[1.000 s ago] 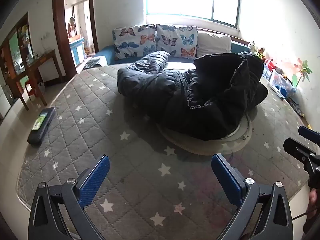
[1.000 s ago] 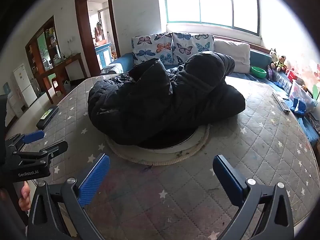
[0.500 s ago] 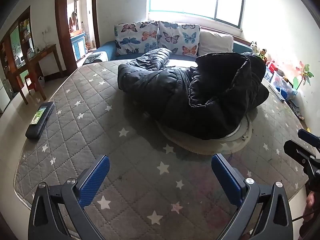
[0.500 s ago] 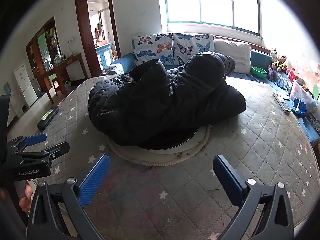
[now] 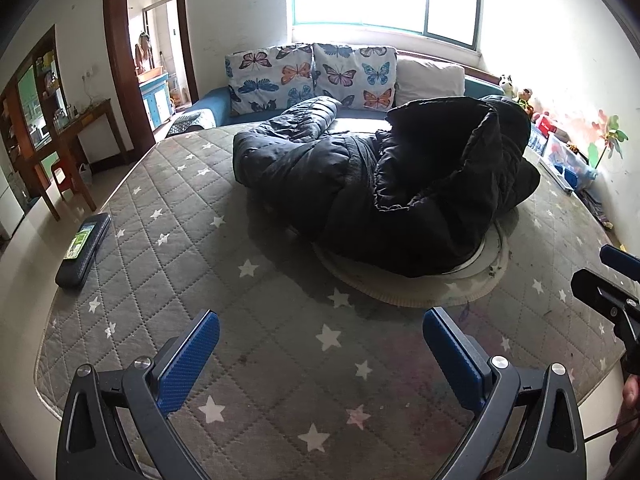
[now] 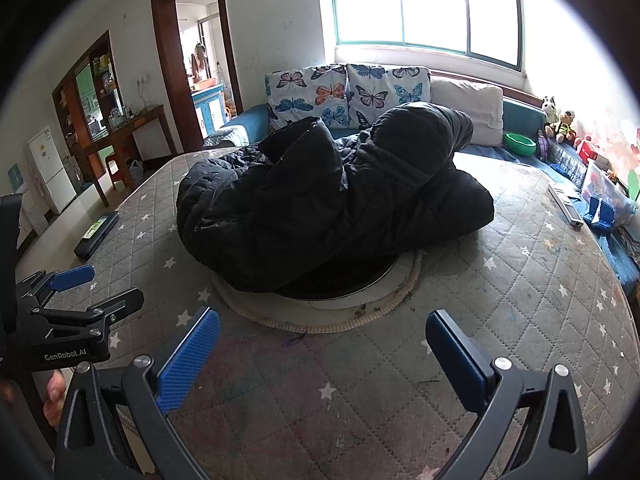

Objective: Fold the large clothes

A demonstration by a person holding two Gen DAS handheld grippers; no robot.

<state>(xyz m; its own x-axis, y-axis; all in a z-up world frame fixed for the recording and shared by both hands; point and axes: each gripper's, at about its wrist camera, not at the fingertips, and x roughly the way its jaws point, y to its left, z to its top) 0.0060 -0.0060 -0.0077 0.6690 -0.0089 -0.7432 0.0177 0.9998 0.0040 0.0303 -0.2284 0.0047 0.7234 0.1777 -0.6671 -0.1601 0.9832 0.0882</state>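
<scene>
Jacket [image 5: 384, 184], black, puffy, heaped mid-mattress over a round pale disc [image 5: 416, 292]; crumpled, no fold begun. Well apart from both tools. Since a second ago, slightly closer and lower in the left view, almost unmoved in the right view: probably a slow approach, nothing gripped yet. Left gripper [image 5: 320, 352] spread wide and empty above the near edge; right gripper [image 6: 322, 354] equally wide, empty. Beneath, a grey quilted mattress [image 5: 168, 248] with white stars, stained near the front. Dark flat case [image 5: 82, 250] at its left edge. Beyond, butterfly cushions [image 5: 312, 74] on a blue sofa, bright window [image 6: 424, 4], doorway [image 6: 196, 52], wooden desk [image 5: 76, 120], toys along the right wall.
</scene>
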